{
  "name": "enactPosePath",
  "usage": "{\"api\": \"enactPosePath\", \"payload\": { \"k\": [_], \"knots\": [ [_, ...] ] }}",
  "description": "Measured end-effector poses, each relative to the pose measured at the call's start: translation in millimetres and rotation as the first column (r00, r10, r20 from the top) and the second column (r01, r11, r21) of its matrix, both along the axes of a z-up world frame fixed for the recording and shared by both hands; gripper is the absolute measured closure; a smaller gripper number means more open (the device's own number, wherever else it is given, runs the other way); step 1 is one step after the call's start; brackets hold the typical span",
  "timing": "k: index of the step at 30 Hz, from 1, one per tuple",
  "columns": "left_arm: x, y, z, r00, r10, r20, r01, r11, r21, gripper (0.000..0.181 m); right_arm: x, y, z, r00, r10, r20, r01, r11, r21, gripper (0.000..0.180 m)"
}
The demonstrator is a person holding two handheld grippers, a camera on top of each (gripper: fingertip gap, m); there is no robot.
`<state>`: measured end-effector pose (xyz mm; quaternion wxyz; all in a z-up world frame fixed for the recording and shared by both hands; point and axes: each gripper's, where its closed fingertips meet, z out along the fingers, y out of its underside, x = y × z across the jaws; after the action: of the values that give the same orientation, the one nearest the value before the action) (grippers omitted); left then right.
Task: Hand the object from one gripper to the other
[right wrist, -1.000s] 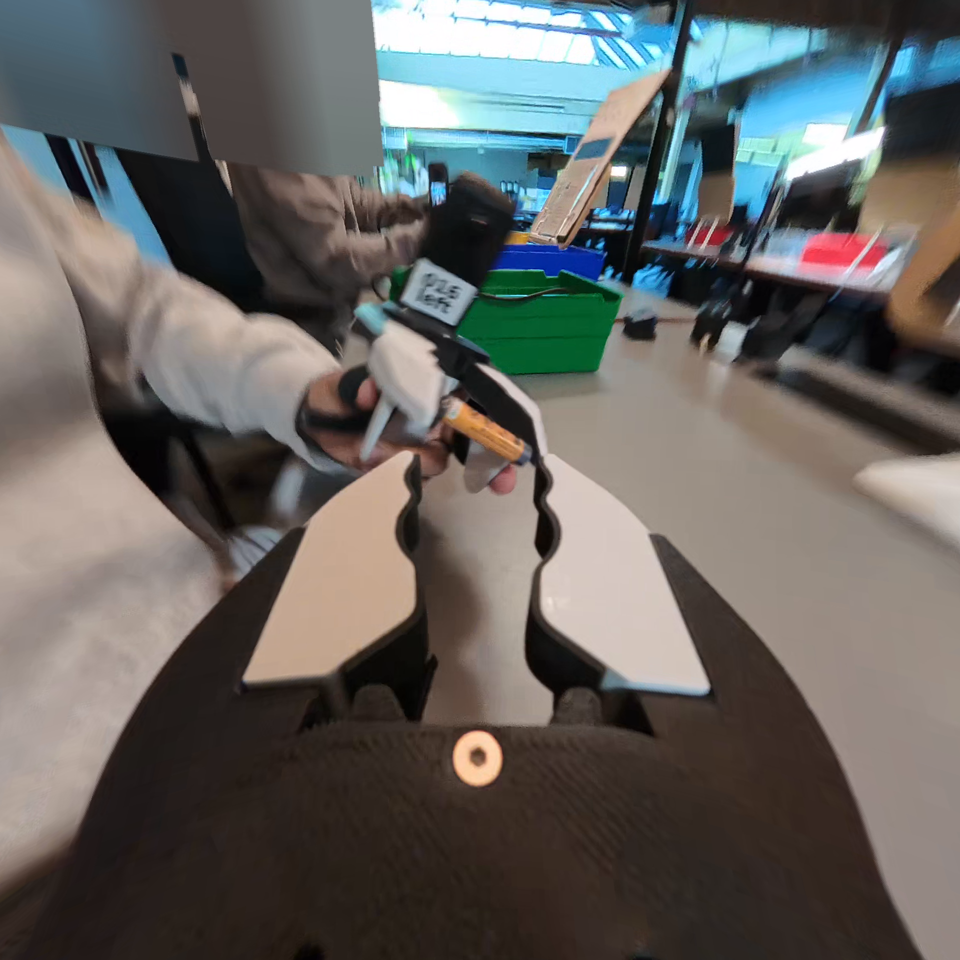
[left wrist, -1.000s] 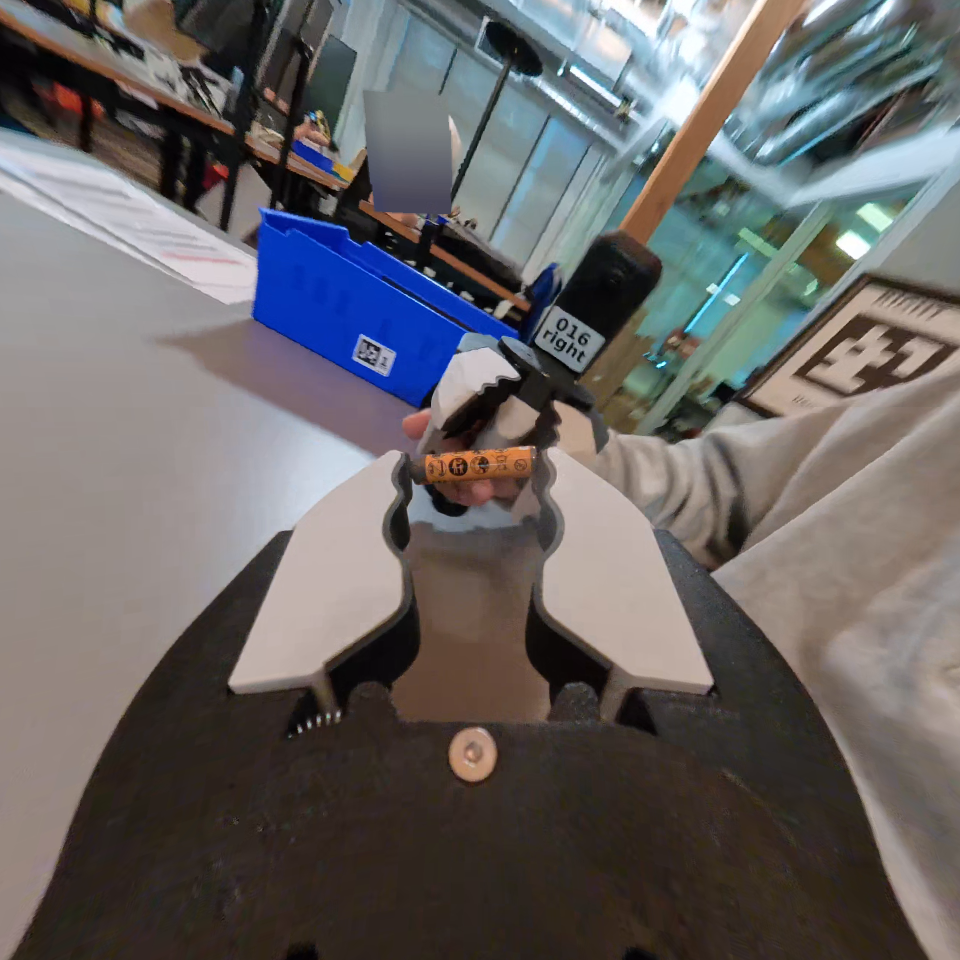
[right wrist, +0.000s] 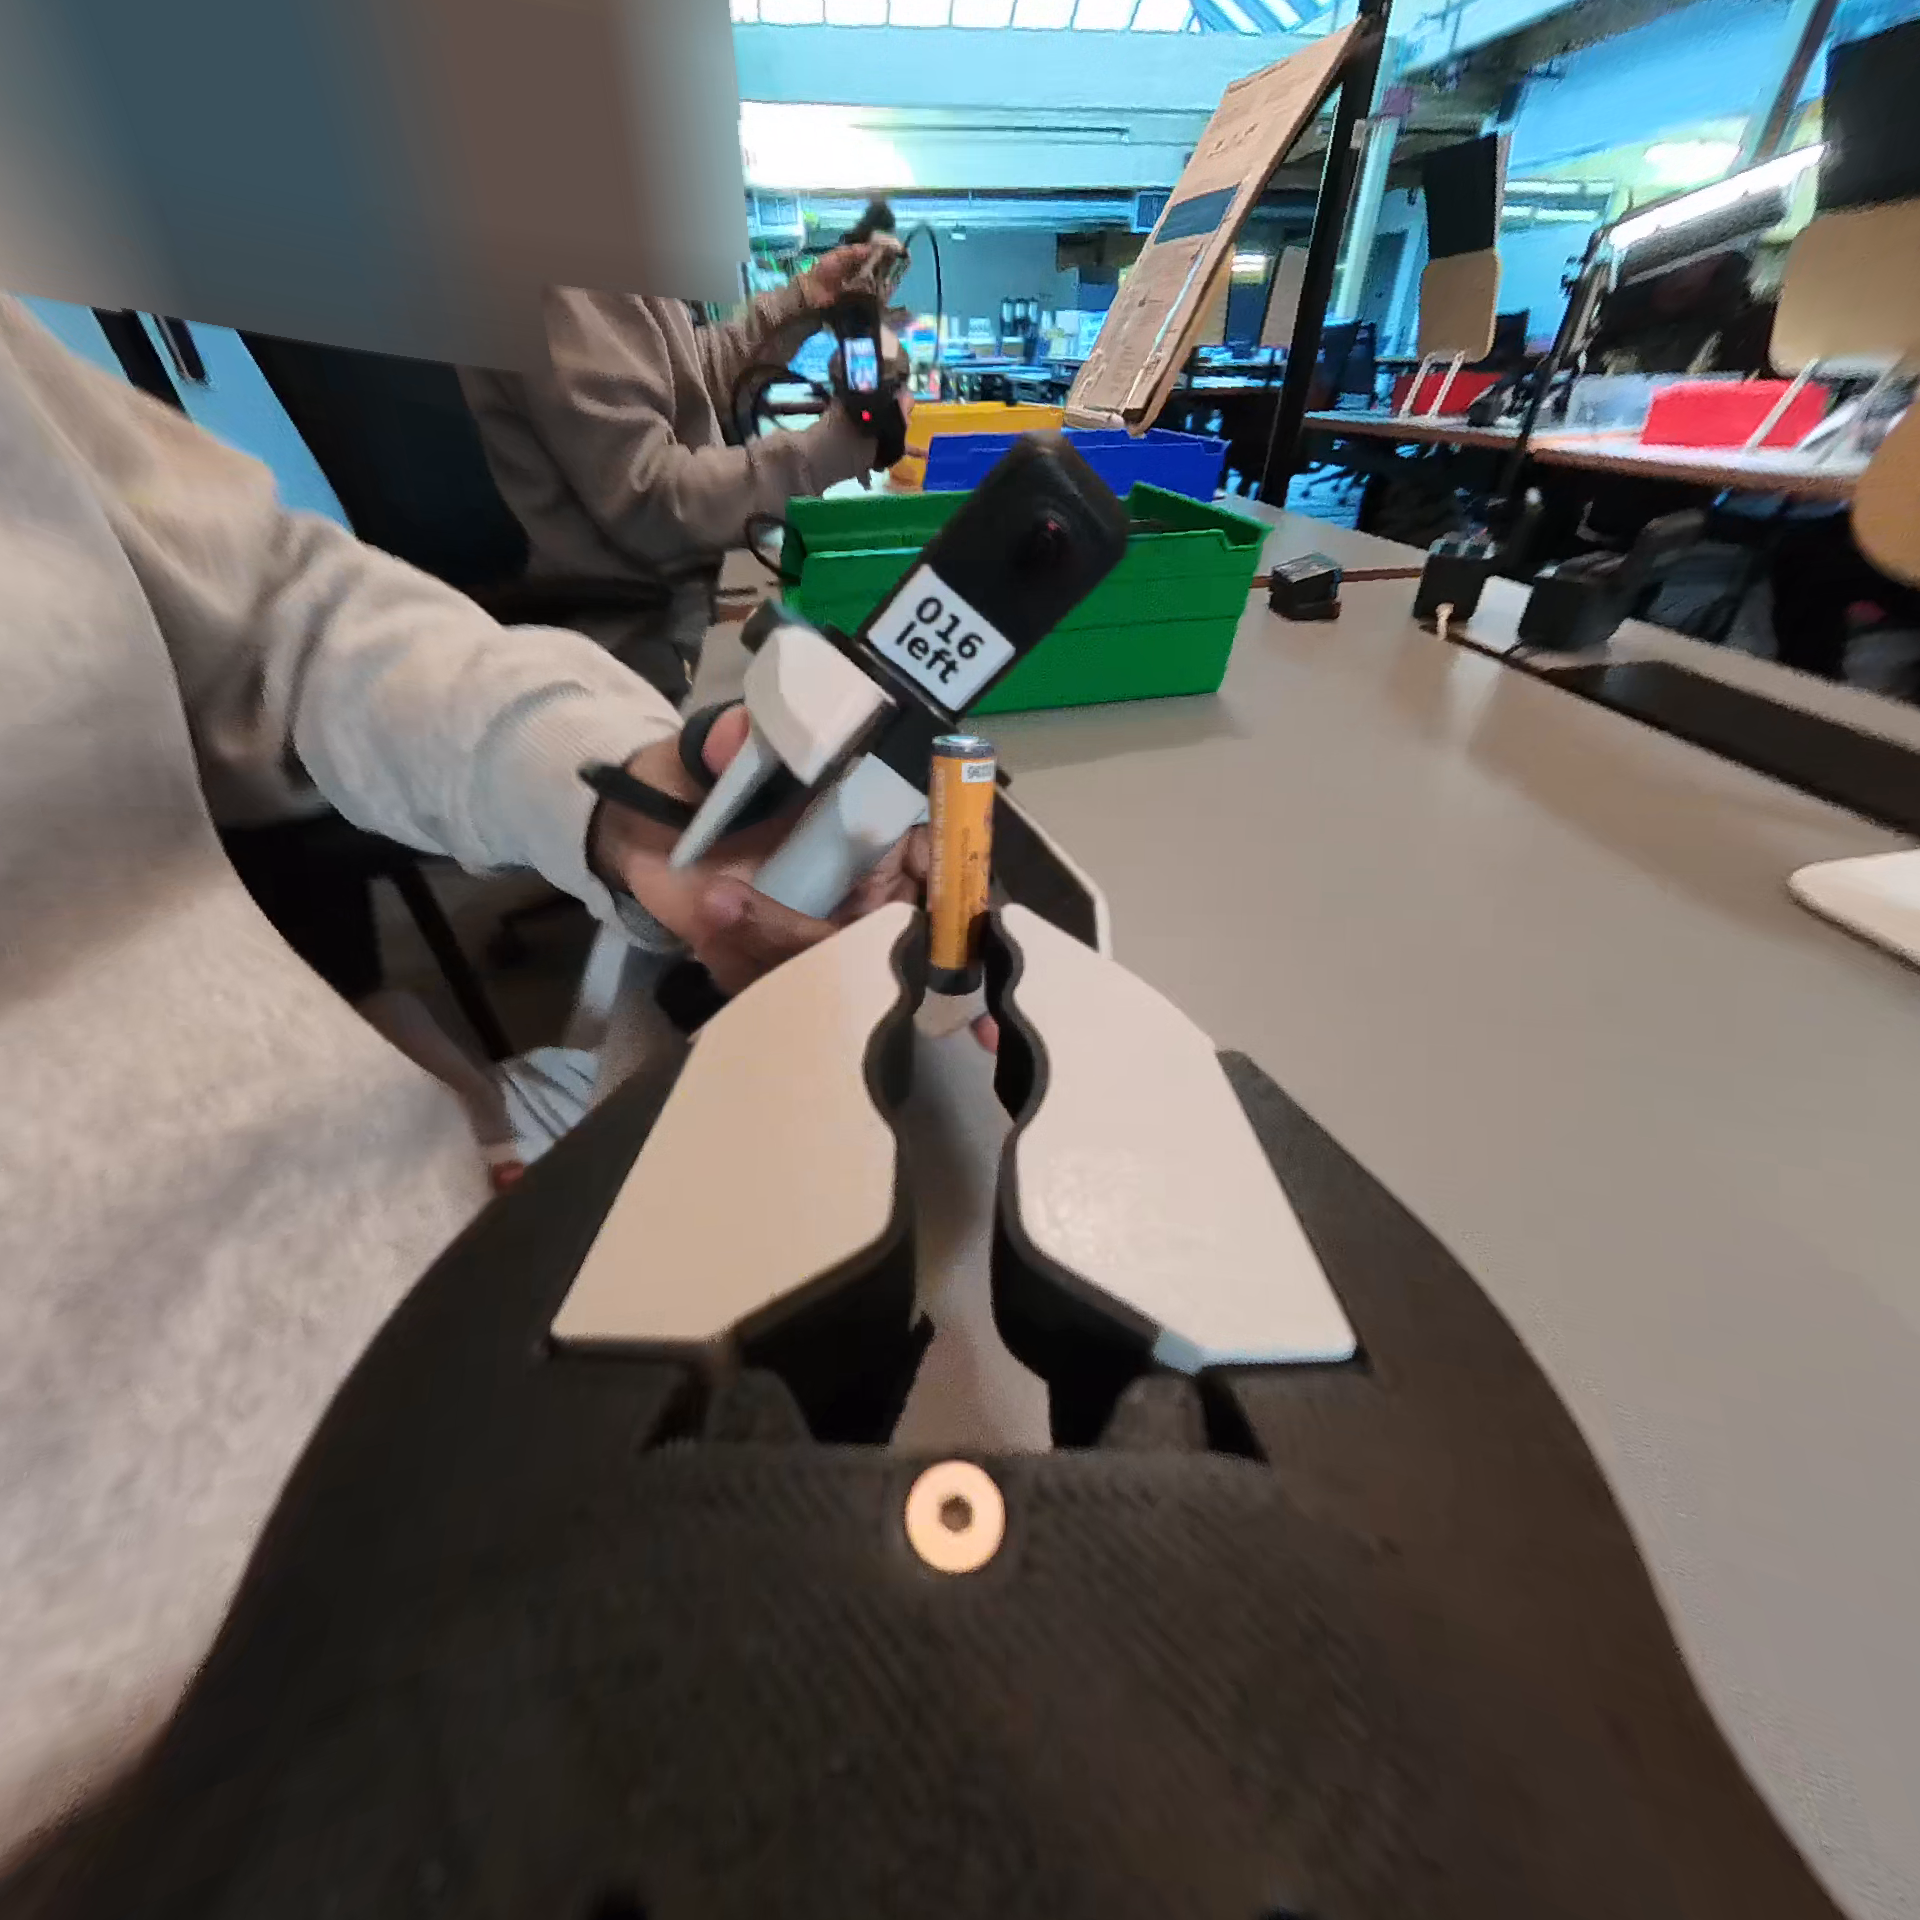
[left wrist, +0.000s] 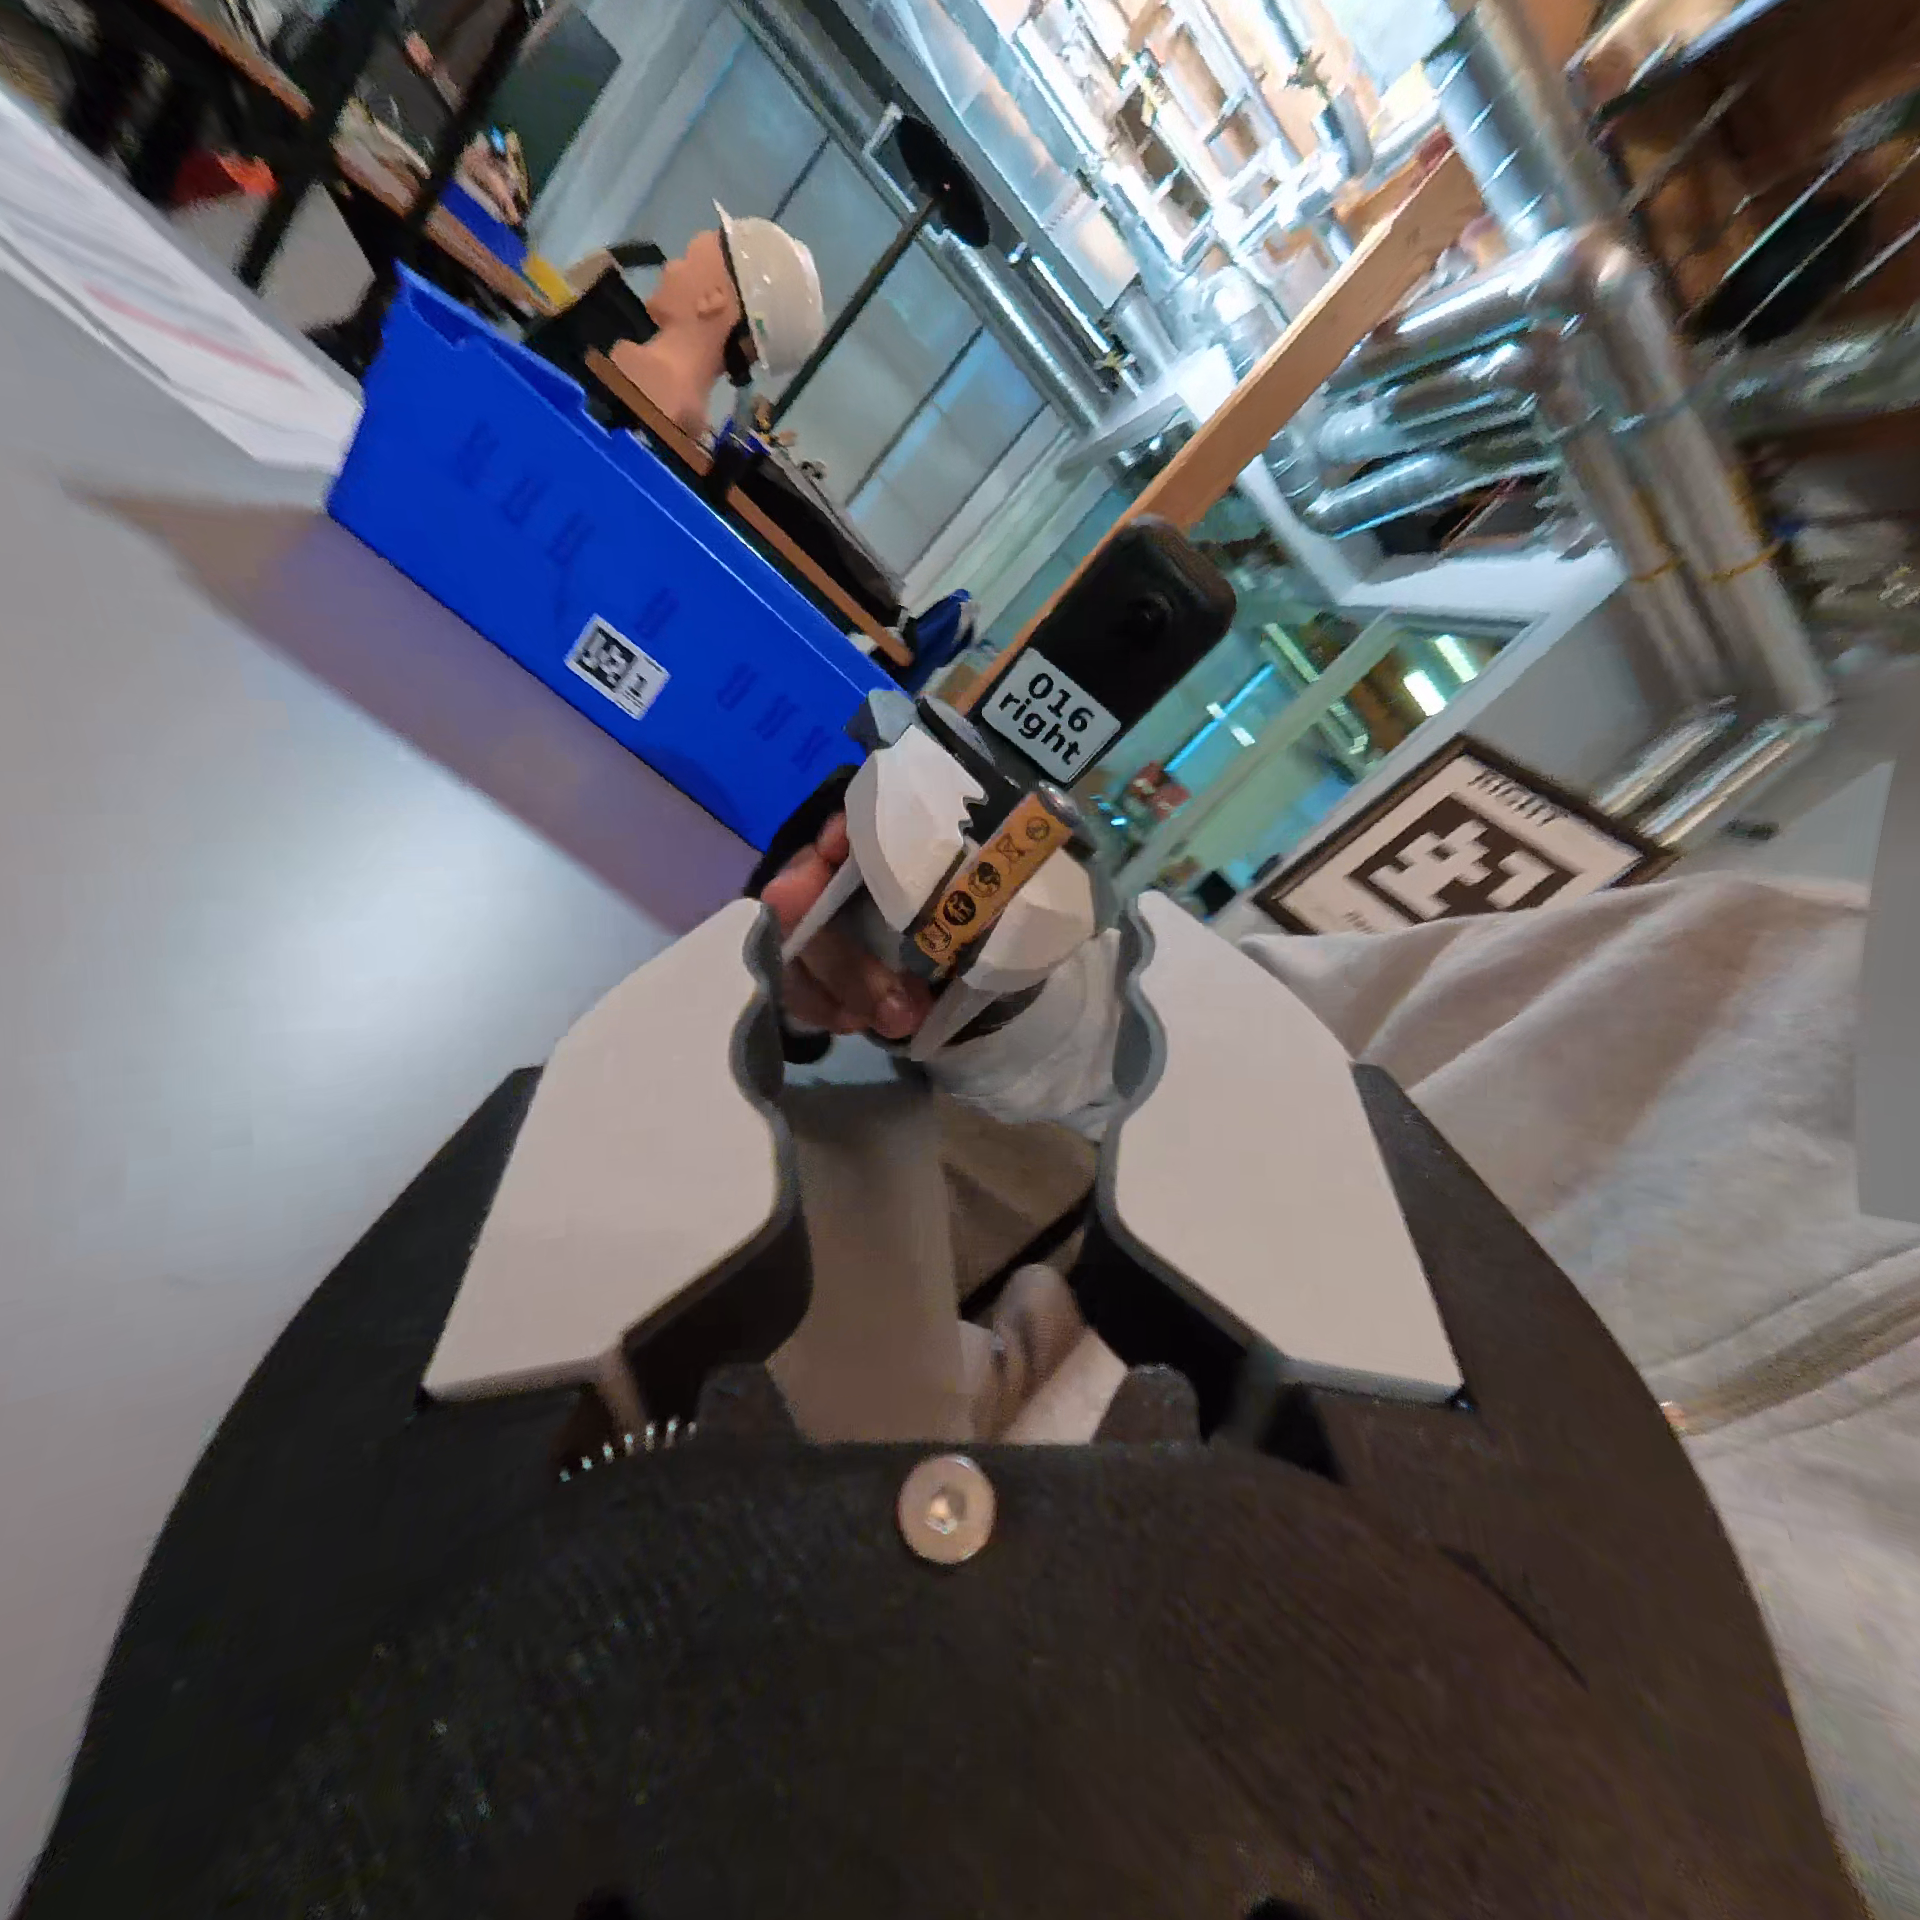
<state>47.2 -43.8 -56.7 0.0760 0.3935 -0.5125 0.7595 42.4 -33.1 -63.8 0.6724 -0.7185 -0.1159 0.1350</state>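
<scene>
Right gripper (right wrist: 951, 935) is closed on the lower end of the orange battery (right wrist: 958, 852), which stands upright at 12 o'clock from its fingertips; gripping one end probably leaves the rest clear. Left gripper (left wrist: 945, 935) stands wide, jaws empty, with the battery beyond its tips. A second ago the battery lay crosswise between the left jaws and the right was open. Judged: handover done. Green bin (right wrist: 1143, 623) sits behind at 12 o'clock.
</scene>
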Motion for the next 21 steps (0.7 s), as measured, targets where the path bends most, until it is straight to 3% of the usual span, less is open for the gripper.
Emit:
{"api": "enactPosePath", "payload": {
  "k": [1, 11, 21],
  "knots": [
    [0.4, 2.3, 1.4, 0.999, 0.028, 0.040, -0.029, 0.999, 0.039, 0.124, 0.5, -0.1, 0.4, 0.999, 0.010, -0.048, -0.010, 1.000, -0.009, 0.169],
    [-2.4, 5.3, 16.0, 0.917, 0.158, 0.365, -0.265, 0.927, 0.264, 0.150, -8.1, 2.5, -1.6, 0.949, 0.083, -0.303, -0.104, 0.993, -0.052, 0.169],
    [-4.9, 1.6, 17.6, 0.914, 0.149, 0.378, -0.261, 0.927, 0.268, 0.170, -19.8, 7.0, -2.5, 0.945, 0.110, -0.308, -0.131, 0.990, -0.047, 0.169]
  ]
}}
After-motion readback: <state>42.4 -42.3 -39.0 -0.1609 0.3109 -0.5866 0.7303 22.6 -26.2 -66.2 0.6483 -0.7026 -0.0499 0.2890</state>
